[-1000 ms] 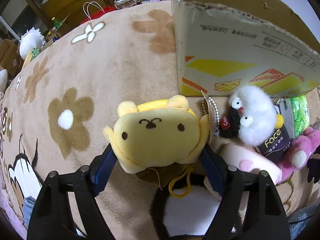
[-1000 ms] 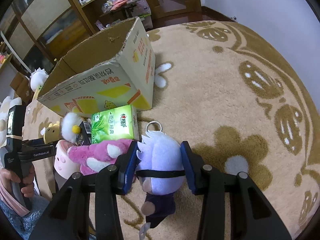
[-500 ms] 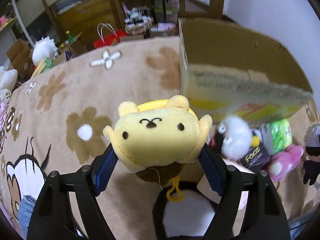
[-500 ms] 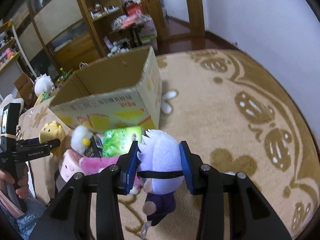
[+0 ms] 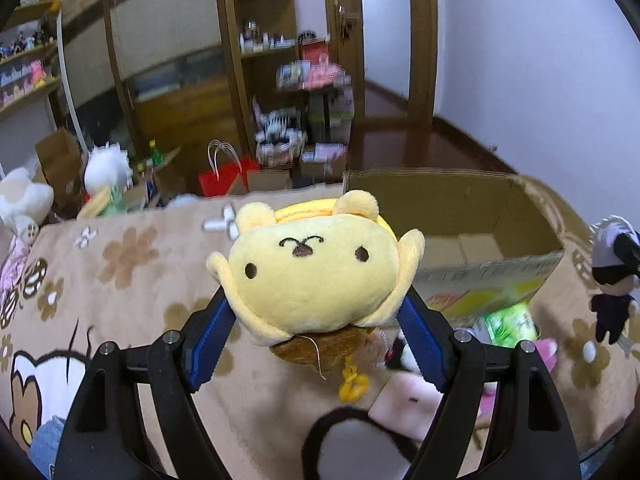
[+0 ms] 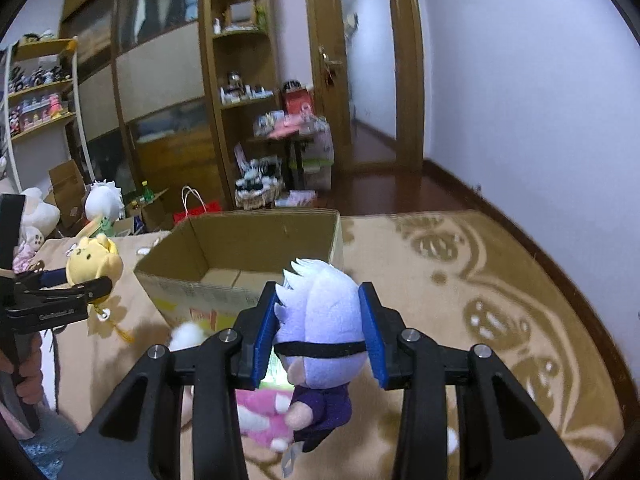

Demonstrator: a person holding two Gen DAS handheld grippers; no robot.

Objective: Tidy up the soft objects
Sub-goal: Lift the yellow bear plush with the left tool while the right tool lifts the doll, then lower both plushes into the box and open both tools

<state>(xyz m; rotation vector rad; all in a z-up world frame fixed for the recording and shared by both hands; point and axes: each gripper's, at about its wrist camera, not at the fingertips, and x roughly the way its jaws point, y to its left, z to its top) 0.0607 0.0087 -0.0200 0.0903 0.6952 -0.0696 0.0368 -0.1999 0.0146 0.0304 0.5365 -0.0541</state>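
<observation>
My left gripper [image 5: 316,304] is shut on a yellow dog plush [image 5: 316,272], held in the air above the carpet; a brown tag and a yellow clasp dangle beneath it. My right gripper [image 6: 320,328] is shut on a white-haired plush doll [image 6: 320,320] in dark purple clothes, its blue pads pressing both sides of the head. An open cardboard box [image 6: 240,248] stands on the carpet just behind both toys, its inside bare. The same cardboard box [image 5: 460,216] lies to the right of the yellow plush. The doll [image 5: 612,272] shows at the far right of the left wrist view.
On the carpet below the box lie a pink plush [image 6: 260,412], a green pack [image 5: 510,324], a white fluffy toy [image 6: 186,334] and a pale pink plush [image 5: 404,400]. Shelves, a red bag [image 5: 224,178] and clutter stand beyond the carpet edge. A hand [image 6: 24,372] holds the left gripper.
Both grippers have risen and tilted upward with their plush toys, so the box's open top and the room behind have come into view. Both grips are unchanged.
</observation>
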